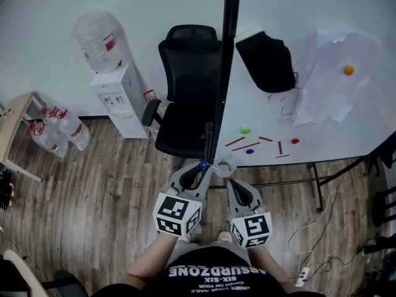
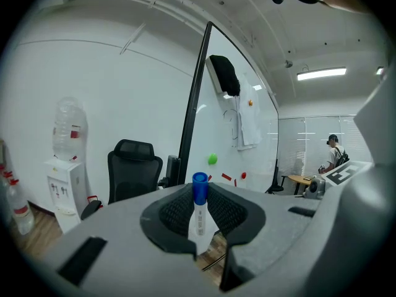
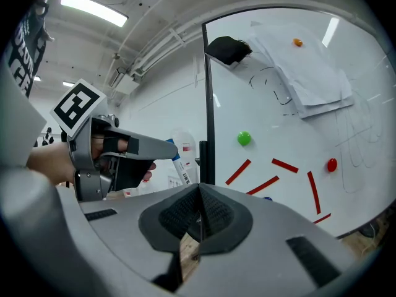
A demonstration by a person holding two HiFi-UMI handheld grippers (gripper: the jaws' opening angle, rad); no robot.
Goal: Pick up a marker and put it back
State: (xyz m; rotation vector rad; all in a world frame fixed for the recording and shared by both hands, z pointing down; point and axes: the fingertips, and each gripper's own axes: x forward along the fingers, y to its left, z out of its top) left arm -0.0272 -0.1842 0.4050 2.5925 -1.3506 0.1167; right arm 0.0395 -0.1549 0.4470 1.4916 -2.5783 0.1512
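Observation:
A white marker with a blue cap stands upright between the pads of my left gripper, which is shut on its barrel. In the head view the blue cap shows at the tip of the left gripper, close to the whiteboard's black post. My right gripper is held beside it, and its jaws are shut with nothing between them. The right gripper view shows the left gripper holding the marker to its left, in front of the whiteboard.
The whiteboard carries green, red, blue and orange magnets, red strips, taped paper and a black cloth. A black office chair and a water dispenser stand to the left.

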